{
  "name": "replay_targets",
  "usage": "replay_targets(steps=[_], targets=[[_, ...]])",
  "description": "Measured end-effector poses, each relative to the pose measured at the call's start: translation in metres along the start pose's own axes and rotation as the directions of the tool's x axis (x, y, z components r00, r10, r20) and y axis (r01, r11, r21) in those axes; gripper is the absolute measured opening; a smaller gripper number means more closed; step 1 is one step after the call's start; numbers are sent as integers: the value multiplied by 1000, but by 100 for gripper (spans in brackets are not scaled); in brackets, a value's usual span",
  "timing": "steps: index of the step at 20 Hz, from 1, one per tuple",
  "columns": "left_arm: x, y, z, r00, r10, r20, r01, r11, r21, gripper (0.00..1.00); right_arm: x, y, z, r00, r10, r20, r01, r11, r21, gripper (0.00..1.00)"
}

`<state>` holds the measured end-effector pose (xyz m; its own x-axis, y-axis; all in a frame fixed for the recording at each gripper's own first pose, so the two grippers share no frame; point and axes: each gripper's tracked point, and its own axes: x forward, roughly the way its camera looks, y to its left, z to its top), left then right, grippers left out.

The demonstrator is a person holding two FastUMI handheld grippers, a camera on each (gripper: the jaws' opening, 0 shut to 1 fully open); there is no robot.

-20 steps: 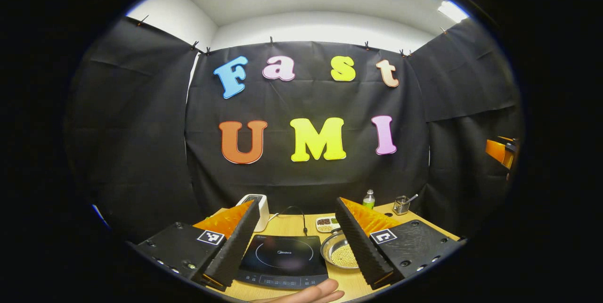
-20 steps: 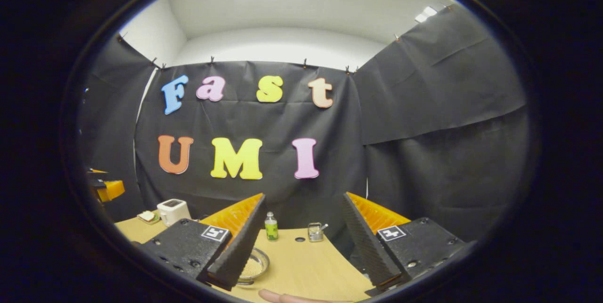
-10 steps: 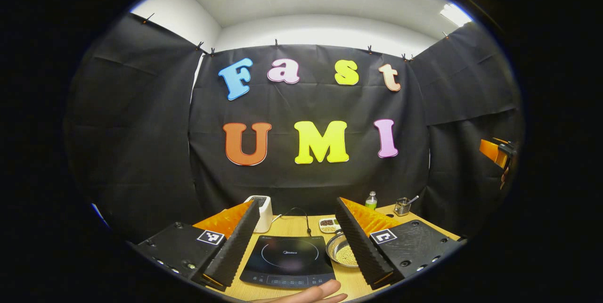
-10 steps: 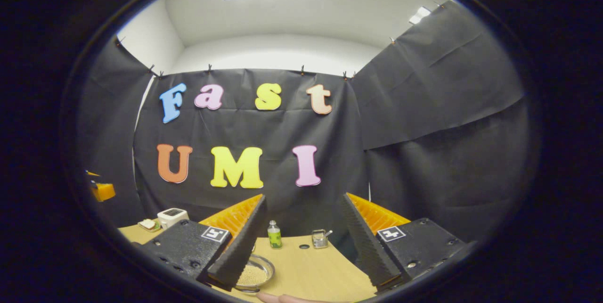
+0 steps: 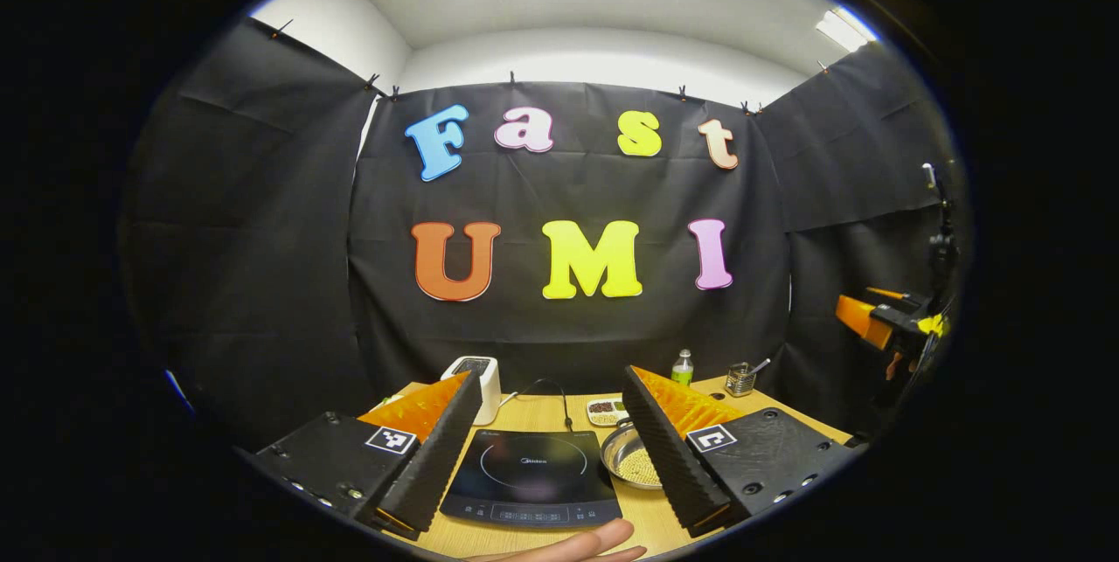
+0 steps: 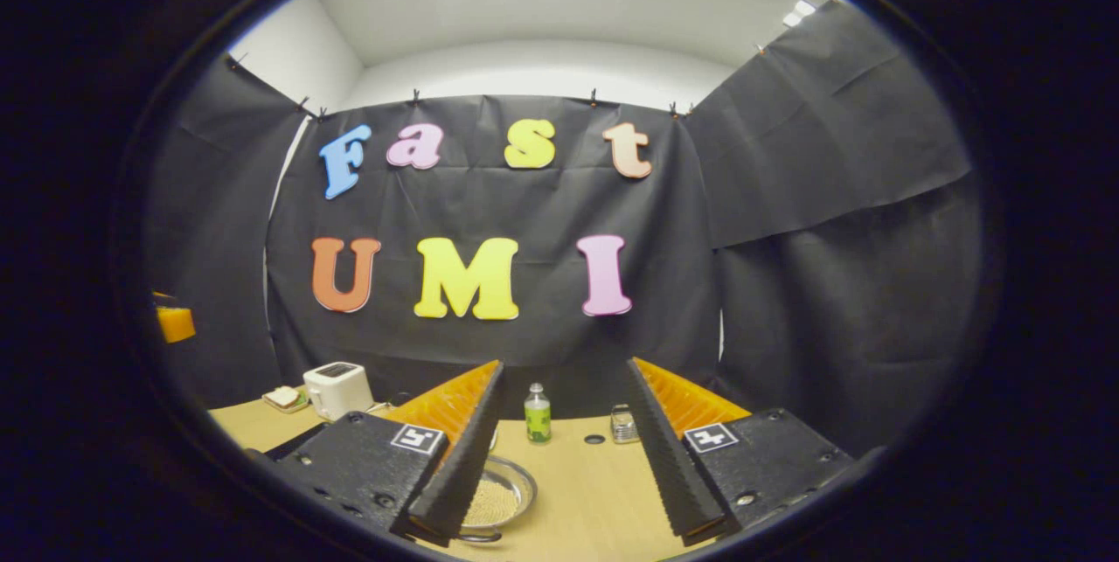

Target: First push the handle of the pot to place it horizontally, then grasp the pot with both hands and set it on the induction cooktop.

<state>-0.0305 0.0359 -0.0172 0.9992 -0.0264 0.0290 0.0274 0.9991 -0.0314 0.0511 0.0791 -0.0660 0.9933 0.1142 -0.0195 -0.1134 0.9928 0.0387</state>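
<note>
Steel pot [image 5: 631, 458] sits on the counter [image 6: 594, 492] just right of the induction cooktop [image 5: 531, 479], with small pale beans inside. Left gripper [image 5: 549, 454] and right gripper [image 6: 566, 457] both hover with jaws apart, holding nothing. Behind the cooktop, a small tray [image 5: 605, 411] holds dark and pale bits.

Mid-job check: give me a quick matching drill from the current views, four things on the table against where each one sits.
Things:
1. cooktop
2. pot
3. toaster
4. green bottle

Places:
A. at the back of the table, between the right gripper's open fingers
B. left back of the table, beyond the cooktop
C. between the left gripper's open fingers
D. just right of the cooktop, partly behind a finger

Pairs: 1-C, 2-D, 3-B, 4-A
</note>
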Motion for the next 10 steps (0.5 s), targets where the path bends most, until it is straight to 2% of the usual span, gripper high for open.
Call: replay_targets(steps=[1, 2, 3, 4, 5, 6, 10], targets=[[-1, 1, -1, 1000, 3, 2, -3, 1000, 0, 96, 5, 7, -8, 1000, 16, -19, -16, 1000, 2, 74], [-1, 2, -2, 1000, 7, 5, -7, 1000, -1, 89, 9, 11, -19, 999, 27, -44, -27, 1000, 8, 65], [-4, 2, -2, 1000, 8, 7, -8, 1000, -1, 96, 12, 16, -28, 997, 37, -61, -36, 999, 13, 58], [-4, 3, -3, 1000, 10, 8, -10, 1000, -2, 96, 15, 22, -35, 996, 50, -75, -49, 999, 19, 34], [-5, 4, -5, 1000, 13, 7, -13, 1000, -2, 96, 19, 28, -44, 993, 61, -97, -59, 998, 20, 22], [-5, 5, -7, 1000, 14, 6, -14, 1000, -1, 96, 21, 32, -57, 990, 71, -123, -69, 997, 25, 2], [-1, 6, -18, 1000, 18, -13, -18, 1000, 17, 96, 25, 58, -99, 963, 148, -223, -141, 989, 48, 1]])
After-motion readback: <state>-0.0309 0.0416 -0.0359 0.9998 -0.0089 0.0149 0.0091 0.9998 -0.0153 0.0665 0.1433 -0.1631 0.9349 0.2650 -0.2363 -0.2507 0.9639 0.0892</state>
